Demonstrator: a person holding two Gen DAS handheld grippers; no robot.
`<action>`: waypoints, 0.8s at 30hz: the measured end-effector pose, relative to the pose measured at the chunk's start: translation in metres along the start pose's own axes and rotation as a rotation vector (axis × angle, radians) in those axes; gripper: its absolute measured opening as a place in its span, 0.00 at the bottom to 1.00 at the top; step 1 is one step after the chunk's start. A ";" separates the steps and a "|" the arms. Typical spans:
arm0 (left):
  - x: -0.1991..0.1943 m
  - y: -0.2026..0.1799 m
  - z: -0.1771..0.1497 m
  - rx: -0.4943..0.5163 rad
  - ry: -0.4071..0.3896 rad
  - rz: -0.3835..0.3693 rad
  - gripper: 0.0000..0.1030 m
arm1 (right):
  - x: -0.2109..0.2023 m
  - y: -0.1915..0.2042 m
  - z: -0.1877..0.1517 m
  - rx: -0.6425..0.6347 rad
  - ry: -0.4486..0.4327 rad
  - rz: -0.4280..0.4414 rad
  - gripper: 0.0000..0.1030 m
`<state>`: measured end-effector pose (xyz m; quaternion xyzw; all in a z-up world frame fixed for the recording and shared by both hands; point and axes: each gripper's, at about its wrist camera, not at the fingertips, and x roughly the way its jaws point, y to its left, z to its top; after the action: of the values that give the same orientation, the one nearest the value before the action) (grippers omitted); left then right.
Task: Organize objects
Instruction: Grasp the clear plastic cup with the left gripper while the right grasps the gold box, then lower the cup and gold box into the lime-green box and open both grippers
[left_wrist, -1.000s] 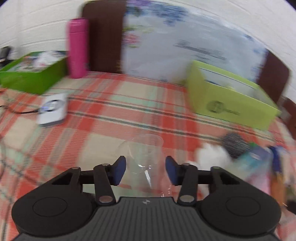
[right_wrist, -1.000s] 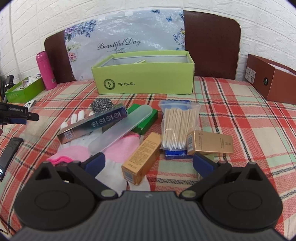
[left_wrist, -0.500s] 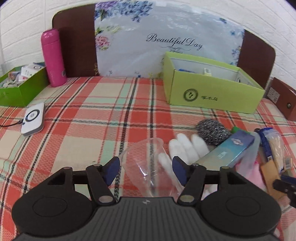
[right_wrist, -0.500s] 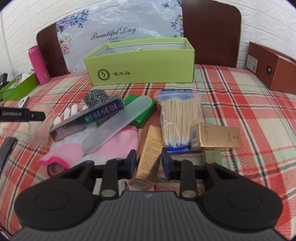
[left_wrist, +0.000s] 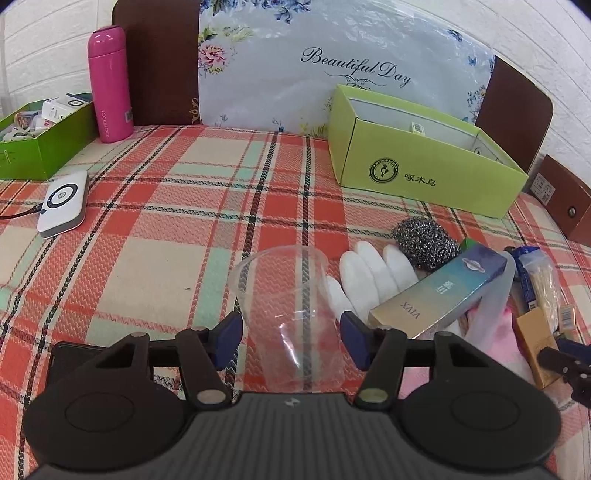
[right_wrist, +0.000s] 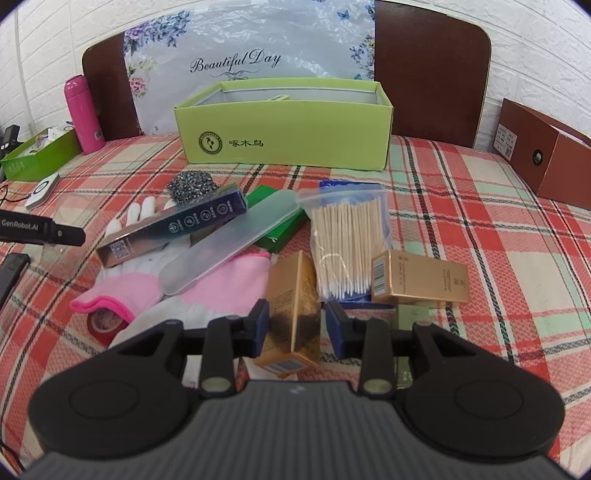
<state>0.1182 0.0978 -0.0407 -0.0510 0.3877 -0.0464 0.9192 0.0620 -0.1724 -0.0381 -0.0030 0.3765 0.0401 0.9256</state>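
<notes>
1. The gold carton (right_wrist: 293, 314) lies at the near edge of the clutter on the desk (right_wrist: 461, 206), just beside the bag of cotton swabs (right_wrist: 347, 243).
2. The right claw (right_wrist: 295, 326) stood wide apart 1 second ago. Its jaws have just been closing, then easing slightly, and it is now clamped on the carton.
3. The left claw (left_wrist: 291, 332) has just been closing a little and grips the clear cup (left_wrist: 284, 291) (mouth facing away).
4. Judgement: both items appear secured. Transfer to the green box (right_wrist: 288, 133) is the likely next step.
</notes>
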 end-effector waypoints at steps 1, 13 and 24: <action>0.000 0.000 0.000 0.004 -0.001 0.006 0.59 | 0.002 0.000 0.000 -0.001 0.003 0.001 0.33; 0.006 0.000 -0.003 0.025 0.001 0.012 0.57 | 0.017 0.007 -0.004 -0.029 0.037 0.020 0.26; -0.037 -0.012 0.013 0.069 -0.086 -0.033 0.49 | -0.028 0.001 0.019 0.010 -0.080 0.111 0.23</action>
<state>0.1008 0.0914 -0.0039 -0.0277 0.3450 -0.0725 0.9354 0.0553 -0.1723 -0.0051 0.0240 0.3390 0.0896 0.9362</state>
